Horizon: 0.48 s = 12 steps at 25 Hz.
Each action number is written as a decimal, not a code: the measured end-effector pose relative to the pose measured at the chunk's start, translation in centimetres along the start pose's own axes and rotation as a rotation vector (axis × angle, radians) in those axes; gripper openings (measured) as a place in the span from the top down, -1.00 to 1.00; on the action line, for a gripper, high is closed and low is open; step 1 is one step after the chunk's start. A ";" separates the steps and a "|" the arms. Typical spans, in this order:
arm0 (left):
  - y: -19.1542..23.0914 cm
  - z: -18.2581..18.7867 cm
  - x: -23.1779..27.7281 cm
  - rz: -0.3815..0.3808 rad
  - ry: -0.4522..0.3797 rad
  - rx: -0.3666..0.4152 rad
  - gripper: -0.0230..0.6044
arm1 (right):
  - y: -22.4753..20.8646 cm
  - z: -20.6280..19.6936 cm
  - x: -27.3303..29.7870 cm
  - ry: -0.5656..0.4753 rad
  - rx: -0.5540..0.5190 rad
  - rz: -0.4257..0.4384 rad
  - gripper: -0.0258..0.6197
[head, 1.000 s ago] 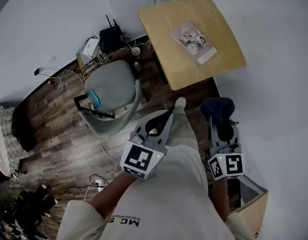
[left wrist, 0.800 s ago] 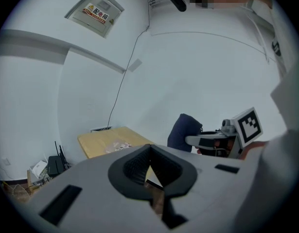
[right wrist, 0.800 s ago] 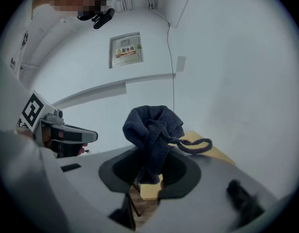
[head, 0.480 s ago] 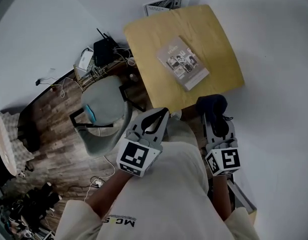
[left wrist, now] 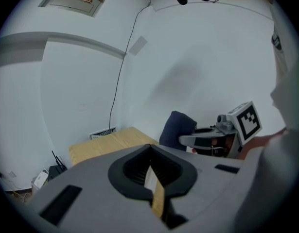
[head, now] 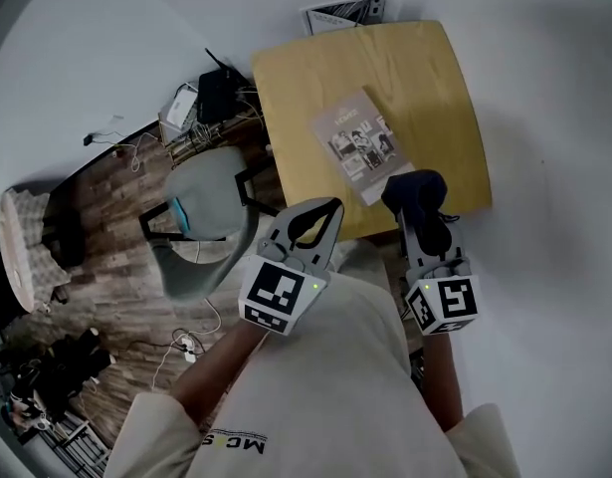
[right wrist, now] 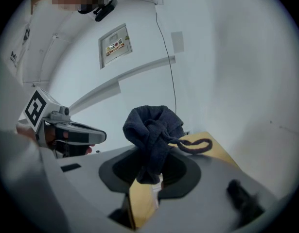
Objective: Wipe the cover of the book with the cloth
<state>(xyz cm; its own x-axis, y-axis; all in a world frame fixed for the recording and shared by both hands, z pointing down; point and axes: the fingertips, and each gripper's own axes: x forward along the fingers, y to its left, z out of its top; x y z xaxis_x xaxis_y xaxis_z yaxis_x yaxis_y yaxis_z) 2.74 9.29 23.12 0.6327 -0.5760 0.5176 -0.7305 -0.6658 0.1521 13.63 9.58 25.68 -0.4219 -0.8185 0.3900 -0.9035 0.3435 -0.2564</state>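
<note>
right gripper is clenched on the cloth. in the right gripper view the dark blue cloth is pinched at its lower end between the closed jaws and bunches up above them, with a loose loop of hem hanging off to the right. left gripper is closed with nothing in it; in the left gripper view its jaw tips meet and only the table shows through the gap behind them.

the book lies flat on the yellow wooden table, cover up, turned at an angle to the table edges, in the near half of the top. in the head view the cloth overlaps the book's near right corner; can't tell if it touches the cover or hangs above it. the left gripper sits at the table's near edge, left of the book and off it.

both grippers are side by side in front of the person's light shirt, marker cubes toward the body.

left of the table a grey chair stands on the wood floor. a black router with cables sits by the wall near the table's far left corner.
</note>
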 end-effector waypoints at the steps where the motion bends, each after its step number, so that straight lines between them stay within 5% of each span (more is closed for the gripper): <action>1: 0.2 0.0 0.6 -0.001 0.010 0.000 0.89 | -0.1 0.1 0.5 0.004 0.006 0.006 0.60; 12: 3.4 -2.9 7.5 -0.023 0.112 -0.036 0.89 | -2.3 -3.6 4.6 0.132 0.031 0.003 0.60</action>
<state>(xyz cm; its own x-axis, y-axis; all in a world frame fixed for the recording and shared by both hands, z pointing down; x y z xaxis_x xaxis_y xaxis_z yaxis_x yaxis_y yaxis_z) 4.30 4.03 29.95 0.6178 -0.5030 0.6045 -0.7265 -0.6593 0.1939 13.50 6.63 31.23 -0.4329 -0.7489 0.5018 -0.9002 0.3299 -0.2843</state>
